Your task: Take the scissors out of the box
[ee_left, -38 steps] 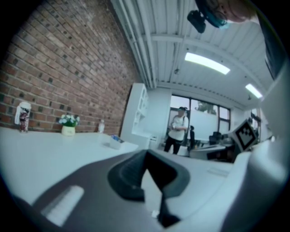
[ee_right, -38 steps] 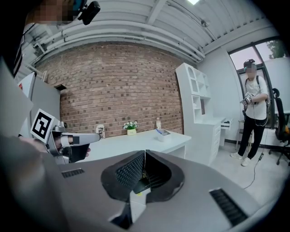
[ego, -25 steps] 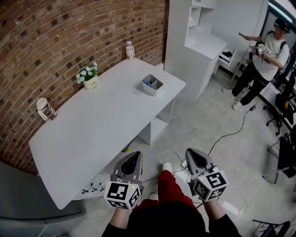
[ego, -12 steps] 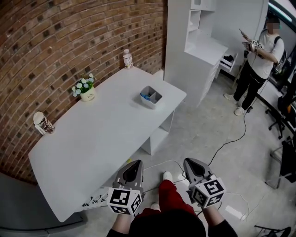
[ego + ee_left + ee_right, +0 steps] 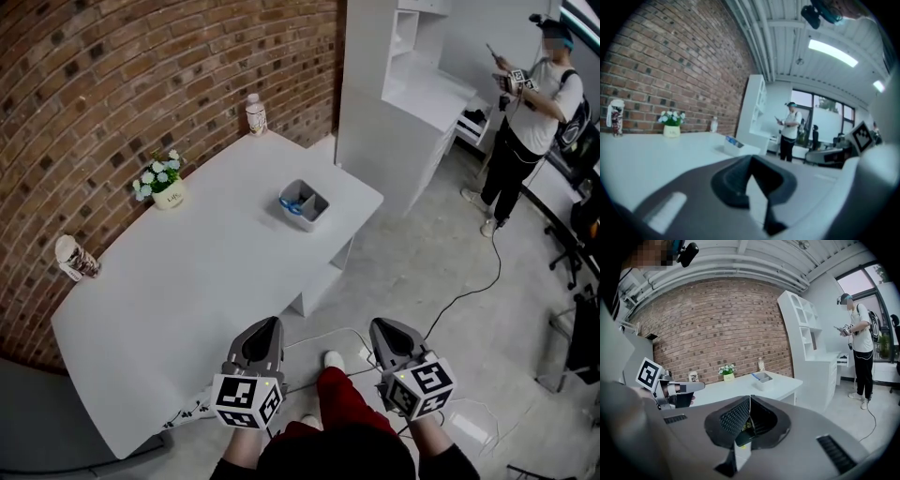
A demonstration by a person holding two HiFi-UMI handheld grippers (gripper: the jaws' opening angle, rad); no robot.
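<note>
Brick wall (image 5: pixel 141 75) backs a white bench (image 5: pixel 187 281) in the head view. On the bench stand a patterned cup (image 5: pixel 73 257) at the left end, a flower pot (image 5: pixel 161 187) by the wall, a bottle (image 5: pixel 254 113) at the far corner and a small grey box (image 5: pixel 309 208) near the right edge. The scissors (image 5: pixel 292 201) lie inside the box, with only a blue part showing. The left claw (image 5: pixel 268 326) and right claw (image 5: pixel 382 328) are held side by side just off the bench's near edge, well apart from the box, with a red trouser leg (image 5: pixel 342 394) between them. A second person (image 5: pixel 530 112) stands far right, beyond a white shelving unit (image 5: pixel 412 94).

Left gripper view: the left claw (image 5: pixel 751 160) has its jaws pressed together with nothing between them. Beyond it the bench (image 5: pixel 656 154) carries the cup (image 5: pixel 615 117), flower pot (image 5: pixel 671 126), bottle (image 5: pixel 714 124) and box (image 5: pixel 740 149), with a blue edge of the scissors (image 5: pixel 732 140) above the rim.

Right gripper view: the right claw (image 5: pixel 749 400) has its jaws meeting along one seam, empty. The left claw (image 5: pixel 679 387) shows at left, level with it. The box (image 5: pixel 765 379) stands on the bench (image 5: pixel 740 387) and the scissors (image 5: pixel 755 376) rest in it, untouched
</note>
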